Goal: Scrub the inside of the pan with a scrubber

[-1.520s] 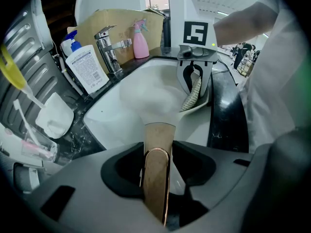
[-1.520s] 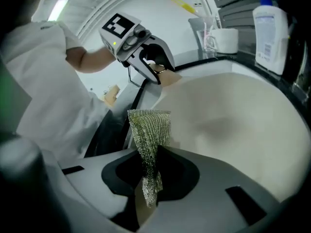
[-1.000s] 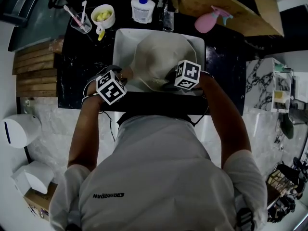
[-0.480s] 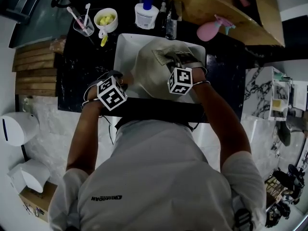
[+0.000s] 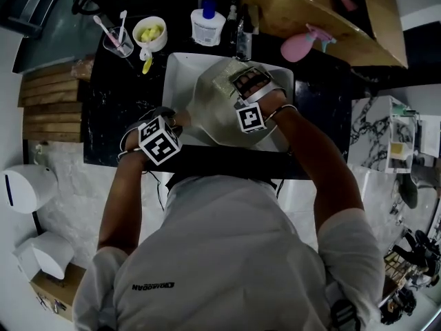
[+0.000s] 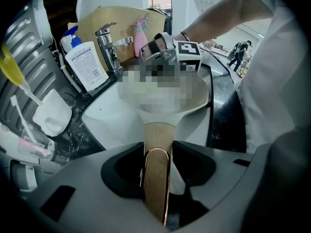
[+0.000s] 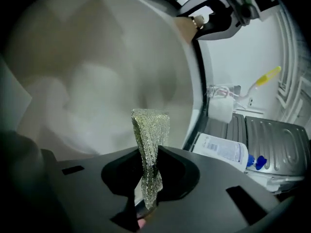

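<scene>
two claws work over the white sink (image 5: 176,67) set in the dark bench (image 5: 117,102). left claw (image 6: 158,171) is clamped on the tan handle (image 6: 159,135) of the pan (image 5: 213,105), which lies tilted in the sink. right claw (image 7: 148,178) is pinched tight on a mesh scrubber (image 7: 150,130), its free end pointing at the pan's pale inside; contact cannot be told. behind the sink, a clear cup (image 5: 117,43) holds toothbrushes (image 5: 105,25) and a small bowl (image 5: 160,41) holds yellow pieces (image 5: 150,27).
</scene>
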